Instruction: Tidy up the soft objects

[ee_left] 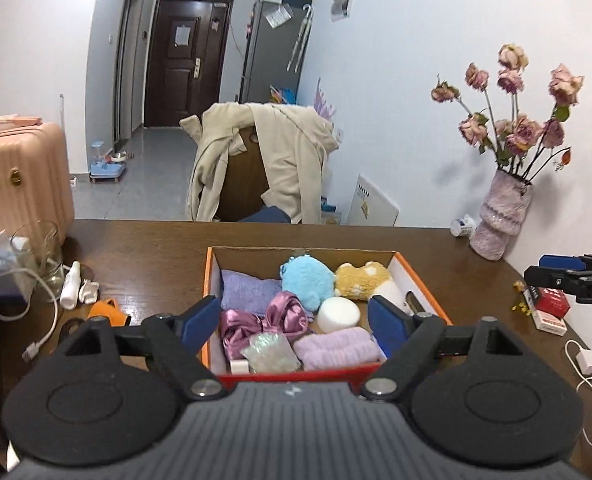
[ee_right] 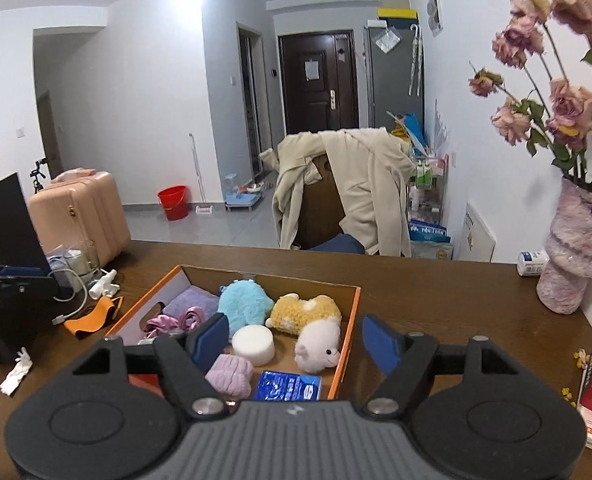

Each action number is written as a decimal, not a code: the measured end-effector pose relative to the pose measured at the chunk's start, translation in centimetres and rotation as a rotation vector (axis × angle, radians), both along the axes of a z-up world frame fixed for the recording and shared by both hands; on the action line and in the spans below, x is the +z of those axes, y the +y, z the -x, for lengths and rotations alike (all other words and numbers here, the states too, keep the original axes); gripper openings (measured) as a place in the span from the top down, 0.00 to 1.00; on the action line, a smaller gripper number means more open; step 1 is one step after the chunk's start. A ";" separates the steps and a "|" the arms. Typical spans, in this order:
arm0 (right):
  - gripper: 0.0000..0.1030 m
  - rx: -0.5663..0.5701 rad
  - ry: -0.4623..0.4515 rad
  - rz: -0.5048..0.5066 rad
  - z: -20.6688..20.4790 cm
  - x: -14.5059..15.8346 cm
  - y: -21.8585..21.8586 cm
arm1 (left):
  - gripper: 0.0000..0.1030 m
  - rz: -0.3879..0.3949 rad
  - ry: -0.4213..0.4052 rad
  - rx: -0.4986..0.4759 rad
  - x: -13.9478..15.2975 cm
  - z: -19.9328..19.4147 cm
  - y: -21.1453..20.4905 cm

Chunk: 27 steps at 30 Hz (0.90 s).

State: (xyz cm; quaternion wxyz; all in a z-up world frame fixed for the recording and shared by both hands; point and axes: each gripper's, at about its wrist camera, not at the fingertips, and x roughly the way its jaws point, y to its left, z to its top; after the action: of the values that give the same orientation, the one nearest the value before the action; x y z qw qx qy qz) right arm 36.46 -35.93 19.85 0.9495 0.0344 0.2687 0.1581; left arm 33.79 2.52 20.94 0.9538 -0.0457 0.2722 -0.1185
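An orange cardboard box (ee_left: pixel 208 280) (ee_right: pixel 353 320) sits on the brown table and holds the soft things. Inside lie a blue plush (ee_left: pixel 306 282) (ee_right: pixel 244 306), a yellow and white plush (ee_left: pixel 360 280) (ee_right: pixel 304 312), a white sponge (ee_left: pixel 338 314) (ee_right: pixel 253 344), a lilac fluffy band (ee_left: pixel 336 354) (ee_right: pixel 230 374), a pink satin bow (ee_left: pixel 264 322), a purple towel (ee_left: pixel 248 292) and a blue pack (ee_right: pixel 288 386). My left gripper (ee_left: pixel 296 316) hovers open above the box's near side, holding nothing. My right gripper (ee_right: pixel 296 338) hangs open over the box's right half, also with nothing in it.
A fuzzy pink vase of dried roses (ee_left: pixel 500 220) (ee_right: pixel 572 256) stands at the table's right rear. A red carton (ee_left: pixel 550 308) lies right of the box. Left of it are an orange strap (ee_left: pixel 106 312), a white cable (ee_left: pixel 44 320) and a glass jar (ee_left: pixel 44 264). A coat-draped chair (ee_left: pixel 264 168) stands behind.
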 end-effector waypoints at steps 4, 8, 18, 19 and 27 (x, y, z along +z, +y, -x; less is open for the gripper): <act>0.15 0.010 -0.106 -0.020 3.7 -0.8 0.1 | 0.16 0.031 -0.057 0.032 -1.0 4.5 -0.2; 0.14 -0.006 -0.194 -0.027 8.7 -5.1 1.0 | 0.08 0.109 -0.100 0.055 -5.1 10.8 -0.3; 0.14 -0.031 -0.085 -0.131 19.5 -16.6 2.6 | 0.00 0.005 -0.051 0.143 -15.4 18.2 -0.8; 0.14 -0.034 -0.072 -0.156 20.0 -17.0 2.4 | 0.00 0.000 -0.050 0.149 -15.5 18.0 -0.7; 0.14 -0.064 -0.067 -0.153 19.4 -17.7 2.9 | 0.00 0.025 -0.025 0.160 -16.3 15.1 -0.8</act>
State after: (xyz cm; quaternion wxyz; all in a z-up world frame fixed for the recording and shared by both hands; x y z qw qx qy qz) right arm 17.09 -33.04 2.20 0.9571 0.1103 0.2228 0.1490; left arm 18.66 1.69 4.65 0.9629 -0.0777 0.2544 -0.0460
